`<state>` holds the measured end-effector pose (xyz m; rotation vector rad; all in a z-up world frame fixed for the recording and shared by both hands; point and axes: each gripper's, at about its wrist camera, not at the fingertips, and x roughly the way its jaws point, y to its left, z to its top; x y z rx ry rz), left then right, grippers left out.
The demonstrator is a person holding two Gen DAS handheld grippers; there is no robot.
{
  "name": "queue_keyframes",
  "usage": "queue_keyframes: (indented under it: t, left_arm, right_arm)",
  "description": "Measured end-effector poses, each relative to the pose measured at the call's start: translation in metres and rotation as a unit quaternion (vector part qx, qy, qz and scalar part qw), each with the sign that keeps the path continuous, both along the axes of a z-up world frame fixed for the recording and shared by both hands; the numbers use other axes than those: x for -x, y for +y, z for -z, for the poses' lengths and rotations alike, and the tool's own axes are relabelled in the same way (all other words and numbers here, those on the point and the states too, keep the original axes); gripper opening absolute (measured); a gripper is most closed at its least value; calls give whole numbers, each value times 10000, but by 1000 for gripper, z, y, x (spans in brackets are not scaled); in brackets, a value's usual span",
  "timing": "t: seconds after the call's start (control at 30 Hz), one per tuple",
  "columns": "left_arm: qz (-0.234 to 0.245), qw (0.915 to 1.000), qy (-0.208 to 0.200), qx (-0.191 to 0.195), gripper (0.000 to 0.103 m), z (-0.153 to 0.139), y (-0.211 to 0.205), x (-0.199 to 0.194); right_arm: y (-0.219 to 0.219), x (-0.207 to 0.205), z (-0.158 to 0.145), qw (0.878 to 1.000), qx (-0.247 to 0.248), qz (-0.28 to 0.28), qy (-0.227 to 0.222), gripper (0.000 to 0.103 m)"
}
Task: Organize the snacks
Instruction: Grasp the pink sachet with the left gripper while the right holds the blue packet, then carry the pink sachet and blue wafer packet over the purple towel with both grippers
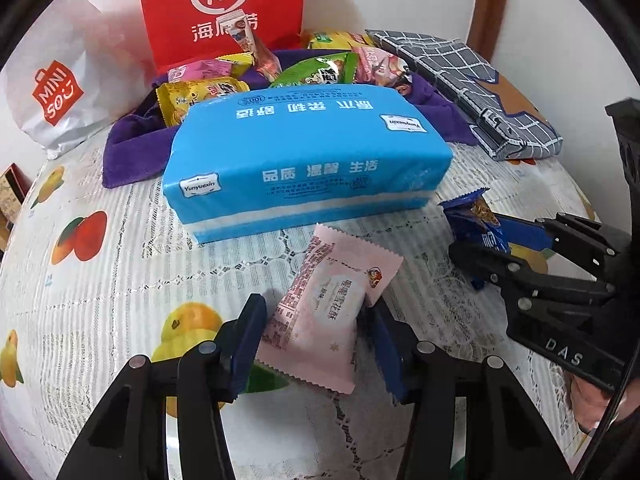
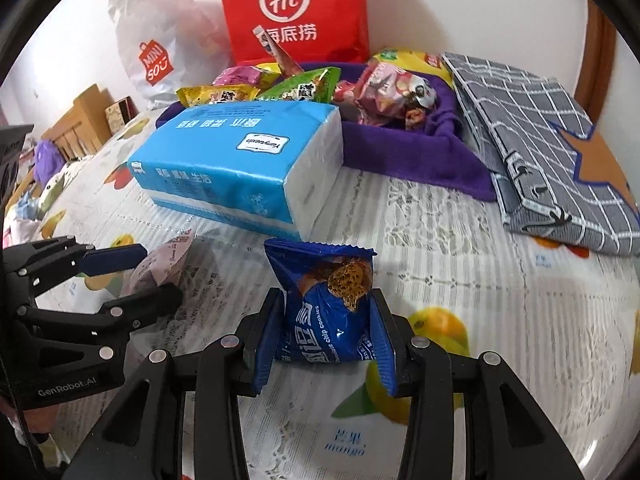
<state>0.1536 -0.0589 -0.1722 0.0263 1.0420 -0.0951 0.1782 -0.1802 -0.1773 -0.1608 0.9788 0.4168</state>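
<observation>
Pink foil-plastic is what I have between the fingers of my left gripper (image 1: 316,340): a small pillow-shaped snack packet (image 1: 326,312), puffy in the middle and flat at its crimped, saw-toothed ends. The fingers sit against both long sides of the packet, closed on it, while it looks to be just at or barely off the counter (image 1: 120,280). My right gripper (image 2: 322,332) is clamped on a blue cookie packet (image 2: 326,304) in the same way, its jaws pressing the lower half and the top seam standing free above.

I judge both packets to be very light and full of air, so they should need hardly any squeeze. The film looks slick and crinkly, and a hard pinch could burst the seal or crush what is inside; the cookies in particular are probably brittle. I think the safest hold is across the padded middle, where the contents give the fingers something firm to bear on. A hold on the flat seam alone would likely let the packet swing or slide out.

Beyond the blue tissue pack (image 1: 304,160) lies the purple cloth tray (image 2: 420,156), already holding a heap of other snacks (image 2: 304,88). That is where I guess these two belong, which means lifting over the tissue pack.
</observation>
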Motion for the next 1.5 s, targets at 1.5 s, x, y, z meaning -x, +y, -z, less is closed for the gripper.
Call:
queue_keyframes:
  t: [1.5]
  left_arm:
    - [1789, 9756, 422, 1199, 32, -17, 56, 10]
  right_arm:
    - [18, 27, -87, 9739, -505, 2151, -519, 41]
